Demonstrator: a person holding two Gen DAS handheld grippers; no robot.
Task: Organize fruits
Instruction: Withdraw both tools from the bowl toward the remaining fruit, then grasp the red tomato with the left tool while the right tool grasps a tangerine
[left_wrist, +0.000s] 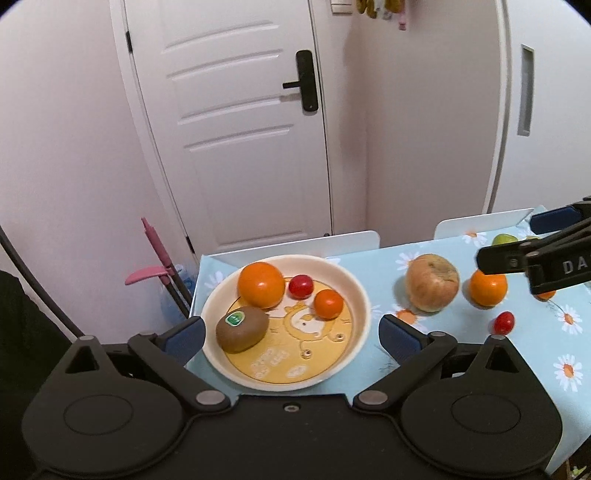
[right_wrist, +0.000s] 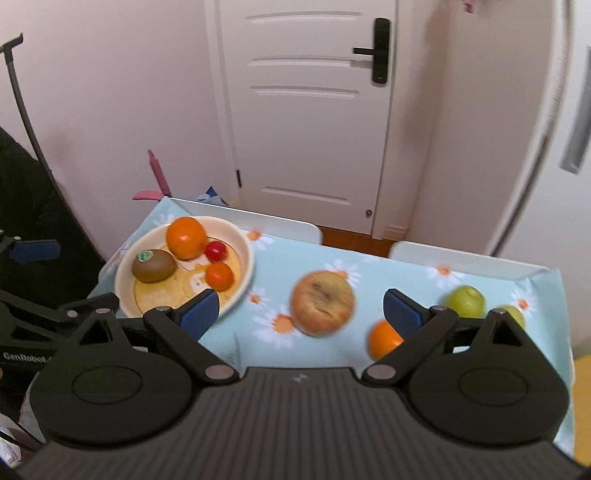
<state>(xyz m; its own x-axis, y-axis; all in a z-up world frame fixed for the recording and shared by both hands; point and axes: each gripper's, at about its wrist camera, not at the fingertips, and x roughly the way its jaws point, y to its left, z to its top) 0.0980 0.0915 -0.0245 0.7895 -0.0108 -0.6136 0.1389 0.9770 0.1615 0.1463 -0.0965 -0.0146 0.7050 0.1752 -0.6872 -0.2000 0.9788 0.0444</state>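
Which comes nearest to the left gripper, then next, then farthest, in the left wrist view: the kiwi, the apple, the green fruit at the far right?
From the left gripper:
1. Kiwi, in the plate, beside its left finger.
2. Apple, on the cloth right of the plate.
3. Green fruit, far right, partly hidden behind the right gripper.

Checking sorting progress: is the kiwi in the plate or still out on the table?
In. The kiwi lies inside the plate, within its rim, beside the large orange.
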